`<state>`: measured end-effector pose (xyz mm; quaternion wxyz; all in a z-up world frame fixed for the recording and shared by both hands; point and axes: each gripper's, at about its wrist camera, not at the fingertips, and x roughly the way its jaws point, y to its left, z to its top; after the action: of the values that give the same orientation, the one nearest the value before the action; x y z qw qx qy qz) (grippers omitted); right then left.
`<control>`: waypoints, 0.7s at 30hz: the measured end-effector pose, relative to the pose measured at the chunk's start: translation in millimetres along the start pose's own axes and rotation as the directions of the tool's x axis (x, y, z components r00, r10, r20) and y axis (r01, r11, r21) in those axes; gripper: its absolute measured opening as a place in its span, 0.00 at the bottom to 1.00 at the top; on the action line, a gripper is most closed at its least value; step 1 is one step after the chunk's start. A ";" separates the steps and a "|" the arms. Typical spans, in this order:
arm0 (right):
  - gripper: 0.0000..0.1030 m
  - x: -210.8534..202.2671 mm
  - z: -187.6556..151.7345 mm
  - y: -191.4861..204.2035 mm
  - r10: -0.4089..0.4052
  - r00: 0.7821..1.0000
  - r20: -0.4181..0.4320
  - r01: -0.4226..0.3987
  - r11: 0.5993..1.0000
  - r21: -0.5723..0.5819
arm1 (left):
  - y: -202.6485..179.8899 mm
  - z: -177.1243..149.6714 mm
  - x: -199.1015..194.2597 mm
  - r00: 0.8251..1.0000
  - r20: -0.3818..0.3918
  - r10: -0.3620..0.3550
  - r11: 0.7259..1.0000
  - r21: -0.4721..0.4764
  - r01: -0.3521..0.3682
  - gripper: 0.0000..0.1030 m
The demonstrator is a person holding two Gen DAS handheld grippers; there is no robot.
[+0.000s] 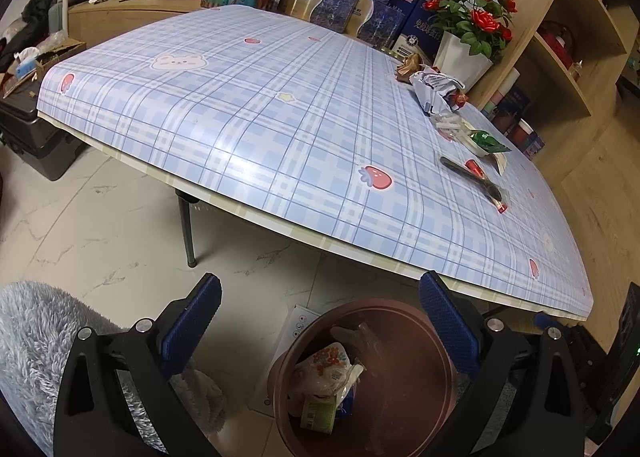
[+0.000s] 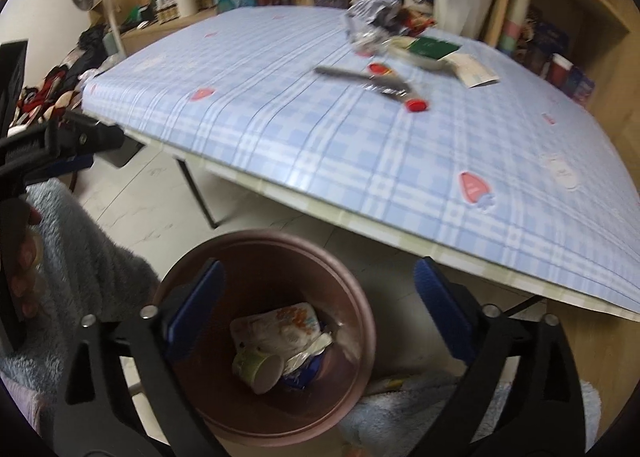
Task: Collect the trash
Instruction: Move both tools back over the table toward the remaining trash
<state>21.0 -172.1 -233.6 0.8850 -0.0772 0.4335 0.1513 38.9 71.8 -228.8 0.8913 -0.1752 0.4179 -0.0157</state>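
Note:
A brown round bin (image 2: 352, 297) stands on the floor below the table's near edge, holding a paper cup (image 2: 260, 367) and crumpled wrappers (image 2: 280, 323). My right gripper (image 2: 316, 305) hangs open directly over the bin, nothing between its blue pads. My left gripper (image 1: 320, 317) is open and empty too, above the bin (image 1: 400, 369) and the floor. On the blue plaid table (image 1: 260, 105), trash lies at the right: a crumpled silver bag (image 1: 434, 91), a green packet (image 1: 486, 141), a black strip wrapper (image 1: 474, 177), red wrappers (image 2: 416, 104) and a white paper (image 2: 476, 73).
A white pot of red roses (image 1: 464, 57) and stacked gift boxes (image 1: 332, 1) line the table's far edge. Wooden shelves (image 1: 560, 69) stand at the right. A grey fluffy sleeve (image 2: 80, 249) and a hand on the other gripper (image 2: 60, 145) fill the left of the right wrist view.

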 end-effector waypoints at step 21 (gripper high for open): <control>0.94 -24.5 12.4 -53.5 -0.017 0.984 0.176 -0.019 0.980 0.200 | -21.6 1.9 -8.7 0.999 0.035 0.000 0.994 0.113 -0.004 0.94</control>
<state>33.9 -224.1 -206.3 0.9232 0.0265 0.3662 0.1132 37.3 53.6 -214.3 0.9069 -0.1245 0.4011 -0.0355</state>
